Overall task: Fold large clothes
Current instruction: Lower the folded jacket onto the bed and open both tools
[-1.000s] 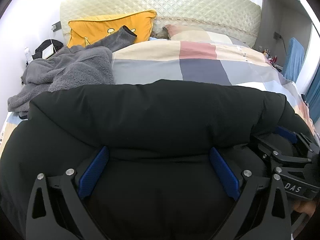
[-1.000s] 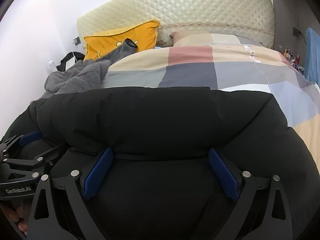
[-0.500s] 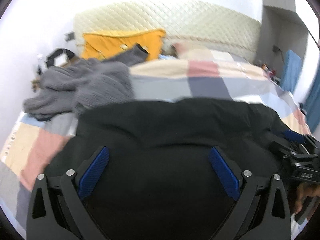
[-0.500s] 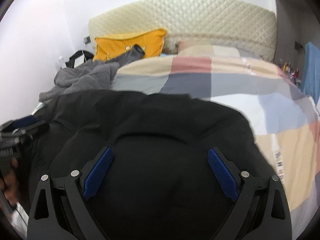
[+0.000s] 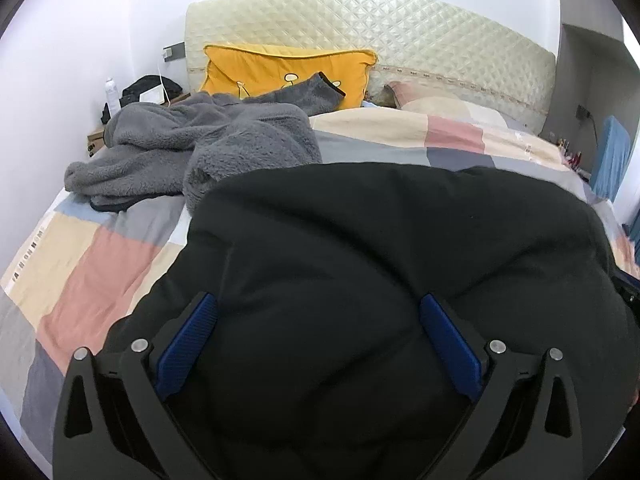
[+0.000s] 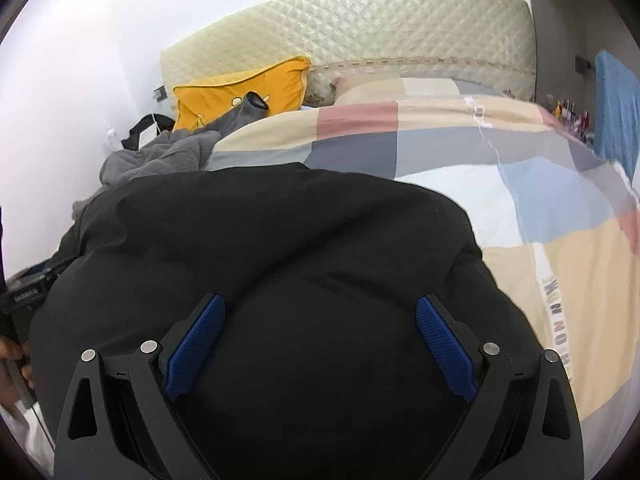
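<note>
Left wrist view
Room: a bed with a checked quilt of pink, cream, grey and blue squares (image 5: 100, 264), a cream padded headboard (image 5: 400, 40) and white walls.
Other things: a yellow square pillow (image 5: 280, 72) and a fluffy grey robe (image 5: 192, 148) far back on the left.
Coat: a big puffy black coat (image 5: 380, 248) lies bunched on the quilt, close in front.
Left gripper (image 5: 318, 344): fingers spread wide, coat bulging between them.
Free room: bare quilt to the left.

Right wrist view
Room: the same bed, with a blue cloth (image 6: 616, 100) at the far right.
Coat: the black coat (image 6: 280, 248) fills the near part.
Right gripper (image 6: 320, 344): fingers spread wide, coat between them.
Free room: bare quilt to the right.
</note>
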Demonstrator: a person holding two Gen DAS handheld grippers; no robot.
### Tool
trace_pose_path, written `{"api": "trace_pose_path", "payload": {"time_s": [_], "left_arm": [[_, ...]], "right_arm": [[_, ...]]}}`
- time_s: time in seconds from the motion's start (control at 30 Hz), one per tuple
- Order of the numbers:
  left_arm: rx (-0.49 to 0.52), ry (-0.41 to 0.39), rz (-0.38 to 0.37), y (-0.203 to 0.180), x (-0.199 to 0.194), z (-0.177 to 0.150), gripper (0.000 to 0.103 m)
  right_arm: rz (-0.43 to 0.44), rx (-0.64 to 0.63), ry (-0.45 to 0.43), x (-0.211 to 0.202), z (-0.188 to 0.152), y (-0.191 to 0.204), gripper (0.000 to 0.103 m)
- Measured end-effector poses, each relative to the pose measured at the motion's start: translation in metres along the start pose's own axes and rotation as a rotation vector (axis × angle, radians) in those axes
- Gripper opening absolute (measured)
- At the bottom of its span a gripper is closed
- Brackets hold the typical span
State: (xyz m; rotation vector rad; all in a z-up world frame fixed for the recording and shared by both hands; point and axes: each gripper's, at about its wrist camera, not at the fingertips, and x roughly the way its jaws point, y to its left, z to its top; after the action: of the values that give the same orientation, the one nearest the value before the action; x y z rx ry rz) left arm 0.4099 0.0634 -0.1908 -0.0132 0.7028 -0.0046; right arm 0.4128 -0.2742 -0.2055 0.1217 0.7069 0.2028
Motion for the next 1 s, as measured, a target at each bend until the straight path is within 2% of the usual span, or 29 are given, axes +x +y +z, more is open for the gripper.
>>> {"api": "trace_pose_path", "payload": {"time_s": [0.3,0.43,0.5,0.63,0.83,1.0], "left_arm": [[0.005,0.026,0.012,-0.004,0.001,0.000,0.103],[0.029,0.018,0.063,-0.011,-0.010,0.004,0.103],[0.041,0.008,0.062,-0.017,-0.020,0.008,0.102],[0.032,-0.034,0.007,-0.027,-0.058,0.020,0.103],[0.002,-0.096,-0.059,-0.039,-0.131,0.042,0.103],[0.035,-0.150,-0.063,-0.053,-0.186,0.047,0.103]], "right_arm": [[-0.011,0.001,0.003,0.006,-0.003,0.001,0.101],[-0.042,0.020,0.015,-0.003,0.001,0.001,0.101],[-0.052,0.024,0.019,-0.011,0.003,0.003,0.101],[-0.054,0.028,-0.019,-0.040,0.015,0.012,0.101],[-0.073,-0.024,-0.138,-0.114,0.030,0.039,0.101],[-0.050,-0.039,-0.218,-0.167,0.033,0.059,0.101]]}}
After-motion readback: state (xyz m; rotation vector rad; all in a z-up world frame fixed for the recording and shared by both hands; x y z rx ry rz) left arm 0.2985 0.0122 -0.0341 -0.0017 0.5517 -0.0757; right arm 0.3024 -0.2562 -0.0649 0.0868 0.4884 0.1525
